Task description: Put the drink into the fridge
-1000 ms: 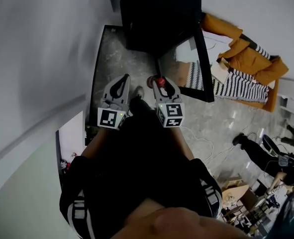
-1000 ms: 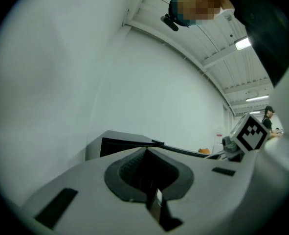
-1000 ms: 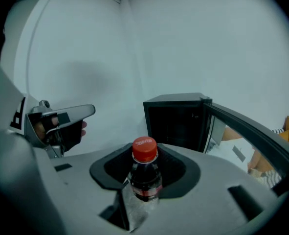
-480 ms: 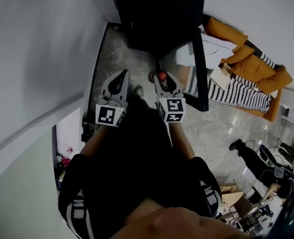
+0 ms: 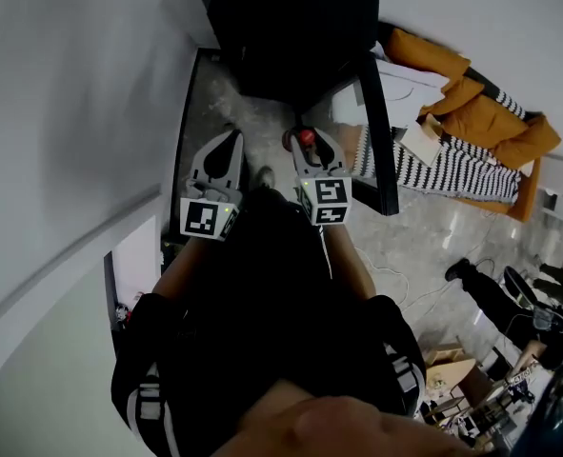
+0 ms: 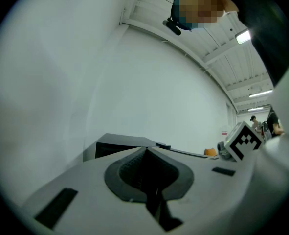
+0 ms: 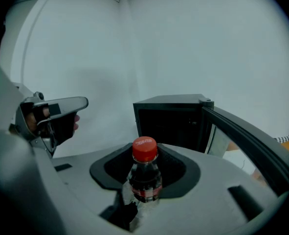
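Right gripper view: right gripper [image 7: 144, 155] carries the clamped bottle [image 7: 145, 180], left gripper [image 6: 146, 153] pinched together, empty; next, probably into the far fridge [image 7: 171, 121].

light: dim, even | source: ceiling strip lights [image 6: 242, 36] | edges: fisheye curve, black vignette | foreground: soft, slightly blurred

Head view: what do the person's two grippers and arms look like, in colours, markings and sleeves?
The left gripper and the right gripper are light grey tapering shells with dark grey pad linings. Each carries a white cube with black square markers, one on the left and one on the right. The person wears a black top, and its sleeves bear white stripes.
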